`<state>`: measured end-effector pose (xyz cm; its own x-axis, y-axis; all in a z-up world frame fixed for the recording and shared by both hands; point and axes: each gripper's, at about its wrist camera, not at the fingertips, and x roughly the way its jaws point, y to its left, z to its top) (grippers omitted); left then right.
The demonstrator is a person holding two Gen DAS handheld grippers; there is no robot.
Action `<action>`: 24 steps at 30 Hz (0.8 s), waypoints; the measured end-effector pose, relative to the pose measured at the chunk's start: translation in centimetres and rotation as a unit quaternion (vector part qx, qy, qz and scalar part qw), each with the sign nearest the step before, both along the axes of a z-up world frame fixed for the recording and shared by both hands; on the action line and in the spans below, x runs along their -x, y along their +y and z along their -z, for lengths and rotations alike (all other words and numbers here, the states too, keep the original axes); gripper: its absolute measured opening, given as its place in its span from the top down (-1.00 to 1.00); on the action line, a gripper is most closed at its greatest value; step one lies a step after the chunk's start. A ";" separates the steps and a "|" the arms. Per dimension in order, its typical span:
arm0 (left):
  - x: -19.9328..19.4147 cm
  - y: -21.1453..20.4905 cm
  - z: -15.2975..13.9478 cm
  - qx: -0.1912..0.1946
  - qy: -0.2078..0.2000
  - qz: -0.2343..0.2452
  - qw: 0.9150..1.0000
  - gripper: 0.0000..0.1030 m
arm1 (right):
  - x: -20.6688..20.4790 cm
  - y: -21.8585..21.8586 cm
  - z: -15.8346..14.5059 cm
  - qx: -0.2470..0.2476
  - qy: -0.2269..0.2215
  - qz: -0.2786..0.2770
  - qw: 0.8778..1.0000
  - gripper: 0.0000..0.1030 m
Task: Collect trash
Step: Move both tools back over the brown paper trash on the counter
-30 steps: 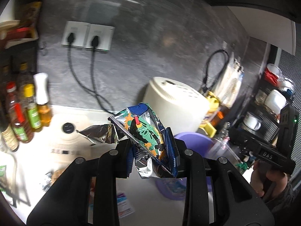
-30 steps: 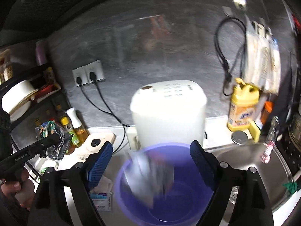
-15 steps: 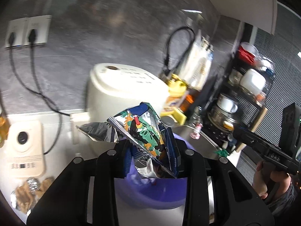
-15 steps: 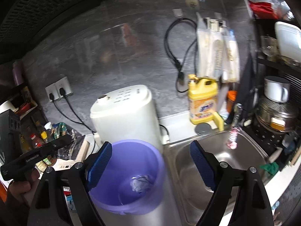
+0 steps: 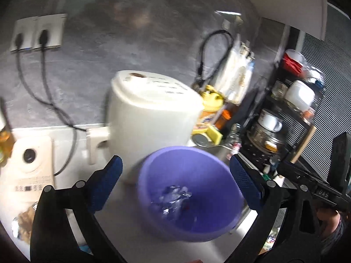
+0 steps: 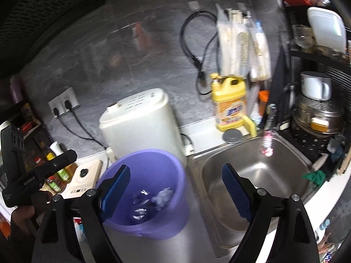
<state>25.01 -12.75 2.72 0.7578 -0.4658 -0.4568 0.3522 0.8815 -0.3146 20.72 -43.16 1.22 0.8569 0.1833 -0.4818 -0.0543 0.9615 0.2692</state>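
Note:
A purple bin [image 5: 182, 150] stands on the counter in front of a white appliance. Directly above it my left gripper [image 5: 175, 162] has its jaws opening wide, with nothing between the blue pads [image 5: 107, 179]. Crumpled foil wrappers [image 5: 173, 199] lie at the bottom of the bin. In the right wrist view the same bin [image 6: 153, 153] holds shiny wrappers [image 6: 140, 197]. My right gripper [image 6: 175, 168] is open and empty, over the seam between bin and sink. The left tool's body, held by a hand, shows at the left edge.
A white appliance [image 5: 151, 114] stands behind the bin, with a steel sink [image 6: 252, 175] to its right. A yellow detergent bottle [image 6: 230, 103] is on the sink ledge and a dish rack [image 6: 318, 114] beyond it. A foil-wrapped scrap [image 5: 24, 221] and a white scale [image 5: 28, 160] lie at the left.
My left jaws have spread apart and the colourful snack wrapper has left them; it is no longer in sight. Both views have swung right, onto the bin and the sink.

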 end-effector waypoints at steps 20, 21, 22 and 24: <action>7.8 15.3 2.0 -0.017 0.034 -0.213 0.976 -0.88 | -1.6 14.3 1.5 0.006 0.012 -0.183 0.983 -0.84; 8.2 15.7 2.0 -0.020 0.033 -0.218 0.975 -0.88 | -1.5 15.0 1.6 0.006 0.013 -0.192 0.981 -0.84; 8.6 16.2 2.1 -0.024 0.034 -0.225 0.974 -0.88 | -1.6 15.5 1.7 0.007 0.013 -0.199 0.980 -0.83; 9.4 17.2 2.2 -0.025 0.036 -0.235 0.971 -0.88 | -1.5 17.3 1.7 0.012 0.014 -0.220 0.975 -0.81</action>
<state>15.62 4.40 0.49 0.8463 -0.0511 -0.5303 -0.1152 0.9543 -0.2758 22.19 -25.88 -0.53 0.6842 0.5196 -0.5118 -0.4570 0.8523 0.2543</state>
